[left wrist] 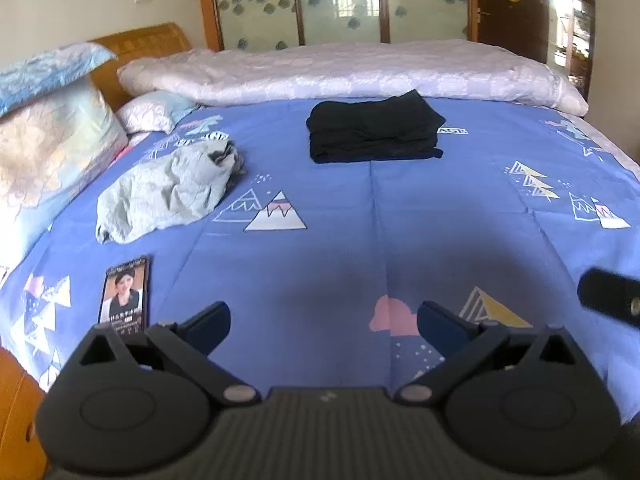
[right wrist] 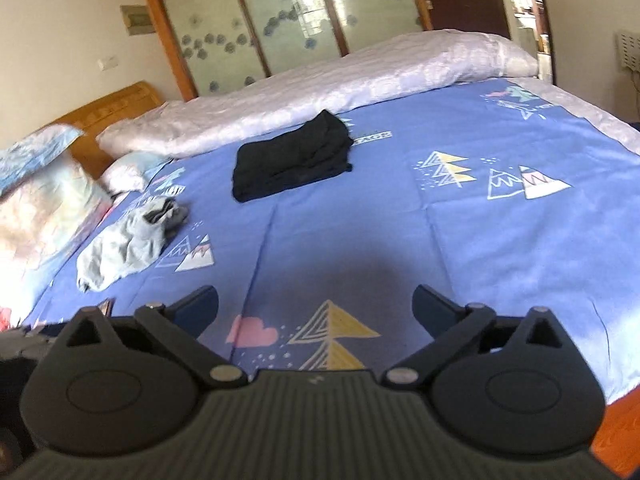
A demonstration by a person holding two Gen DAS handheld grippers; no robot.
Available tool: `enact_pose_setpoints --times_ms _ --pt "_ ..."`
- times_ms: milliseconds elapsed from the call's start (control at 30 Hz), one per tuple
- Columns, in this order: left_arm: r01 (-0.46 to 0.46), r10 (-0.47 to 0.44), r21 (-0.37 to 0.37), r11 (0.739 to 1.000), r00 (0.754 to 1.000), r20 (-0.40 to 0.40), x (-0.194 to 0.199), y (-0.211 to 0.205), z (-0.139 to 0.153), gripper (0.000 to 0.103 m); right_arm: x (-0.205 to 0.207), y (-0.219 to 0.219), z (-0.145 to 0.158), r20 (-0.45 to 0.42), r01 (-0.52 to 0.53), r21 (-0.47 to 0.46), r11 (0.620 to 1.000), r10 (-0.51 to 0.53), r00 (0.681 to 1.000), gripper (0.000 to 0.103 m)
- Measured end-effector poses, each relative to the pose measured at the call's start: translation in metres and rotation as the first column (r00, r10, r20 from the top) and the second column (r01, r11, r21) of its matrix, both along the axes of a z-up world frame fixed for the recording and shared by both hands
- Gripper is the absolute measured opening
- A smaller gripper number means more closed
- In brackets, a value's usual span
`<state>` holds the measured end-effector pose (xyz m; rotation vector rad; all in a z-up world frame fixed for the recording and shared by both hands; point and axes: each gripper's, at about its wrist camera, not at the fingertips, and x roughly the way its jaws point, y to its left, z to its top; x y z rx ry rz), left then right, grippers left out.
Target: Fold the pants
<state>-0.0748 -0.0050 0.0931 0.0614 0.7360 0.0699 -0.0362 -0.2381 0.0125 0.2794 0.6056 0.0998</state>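
Bed, one, covered by a blue sheet (left wrist: 320,248) printed with mountains, trees and clouds. Black pants (left wrist: 374,130), one pair, folded into a compact stack, lying flat toward the far side of the sheet, just in front of a long pale quilt (left wrist: 352,70) rolled along the far edge; in the right wrist view the same stack (right wrist: 292,162) sits left of centre. Grey garment (left wrist: 160,196), one, crumpled and unfolded, to the left of the pants and well apart from them. Phone (left wrist: 125,296), one, screen lit, flat on the sheet near the left front. Pillows (left wrist: 52,140), stacked at the left against a wooden headboard (left wrist: 144,40). Left gripper (left wrist: 324,330), jaws spread wide with nothing between them, hanging over bare sheet well short of the pants. Right gripper (right wrist: 316,312), jaws likewise spread wide and empty, above the sheet near the front edge, also well apart from the pants. Behind the bed, a wardrobe with frosted sliding doors (left wrist: 340,0) and a dark wooden door (left wrist: 512,4).
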Motion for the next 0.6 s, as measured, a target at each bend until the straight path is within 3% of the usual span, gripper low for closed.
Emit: enact_pose_setpoints --times_ms 167,467,600 --pt "0.013 -0.013 -0.037 0.999 1.000 -0.008 0.002 0.004 0.000 0.103 0.001 0.006 -0.001 -0.005 -0.010 0.007 1.000 0.010 1.000 0.103" --pt "-0.007 0.007 0.041 0.999 1.000 0.006 0.004 0.001 0.004 0.103 0.012 -0.001 -0.015 -0.062 0.010 0.056 0.998 -0.006 0.998 0.103" --pt "-0.011 0.011 0.038 0.999 1.000 0.000 0.006 0.004 0.006 0.103 0.014 -0.006 -0.019 -0.074 0.017 0.081 0.997 -0.011 0.997 0.103"
